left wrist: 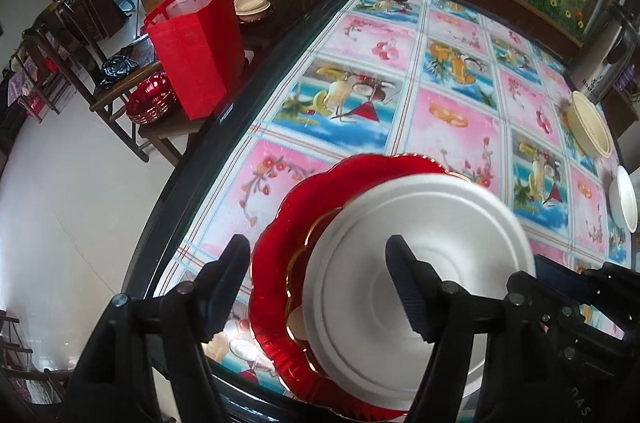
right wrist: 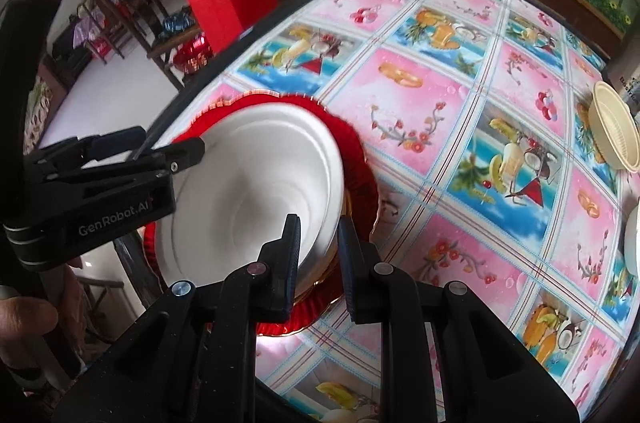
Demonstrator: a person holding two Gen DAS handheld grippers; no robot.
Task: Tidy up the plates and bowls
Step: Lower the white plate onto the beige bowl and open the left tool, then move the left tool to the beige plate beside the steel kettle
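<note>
The matte black plastic left gripper (right wrist: 166, 153) carries white "GenRobot.AI" lettering; the matching black right gripper (right wrist: 319, 263) has silver screws and ribbed pads.

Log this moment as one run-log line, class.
left gripper: open, over stack | right gripper: jaws astride white plate rim | white plate: tilted on red plate

The black body of the left gripper (right wrist: 168, 159), seen in the right wrist view, carries the pale lettering "GenRobot.AI". The steel thermos (left wrist: 600, 63) at the far edge of the tabletop (left wrist: 400, 95) bears dark print near its base, too small to read. At the lower right of the left wrist view, faint letters, possibly "DAS", stand on black housing.
</note>
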